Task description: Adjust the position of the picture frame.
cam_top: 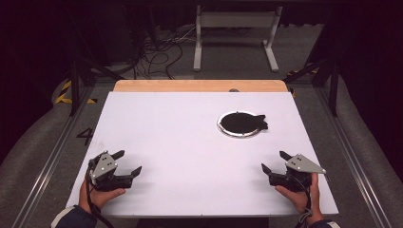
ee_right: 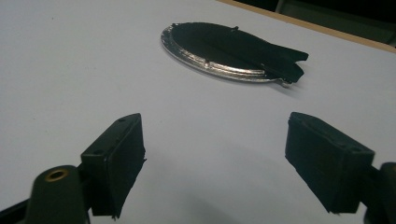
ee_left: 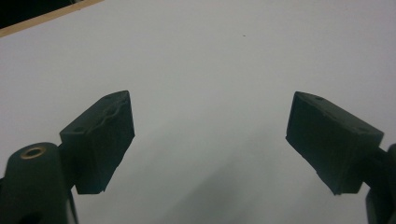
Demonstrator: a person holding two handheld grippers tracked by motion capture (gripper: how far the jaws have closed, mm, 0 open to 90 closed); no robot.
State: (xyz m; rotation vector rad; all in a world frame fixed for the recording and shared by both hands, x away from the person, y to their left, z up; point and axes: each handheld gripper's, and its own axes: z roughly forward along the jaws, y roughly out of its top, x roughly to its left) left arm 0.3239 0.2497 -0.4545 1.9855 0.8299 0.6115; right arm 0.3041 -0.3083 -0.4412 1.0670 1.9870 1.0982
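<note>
A round silvery ring with black fabric stretched over it lies flat on the white table, right of centre; a black flap hangs over its right rim. In the right gripper view the ring lies ahead of the jaws. My left gripper rests near the table's front left corner, open, with nothing between its jaws. Near the front right corner my right gripper stands open too, empty, well short of the ring.
A wooden strip runs along the table's far edge. Beyond it stand a white metal frame and loose cables on the floor. Metal rails flank the table on both sides.
</note>
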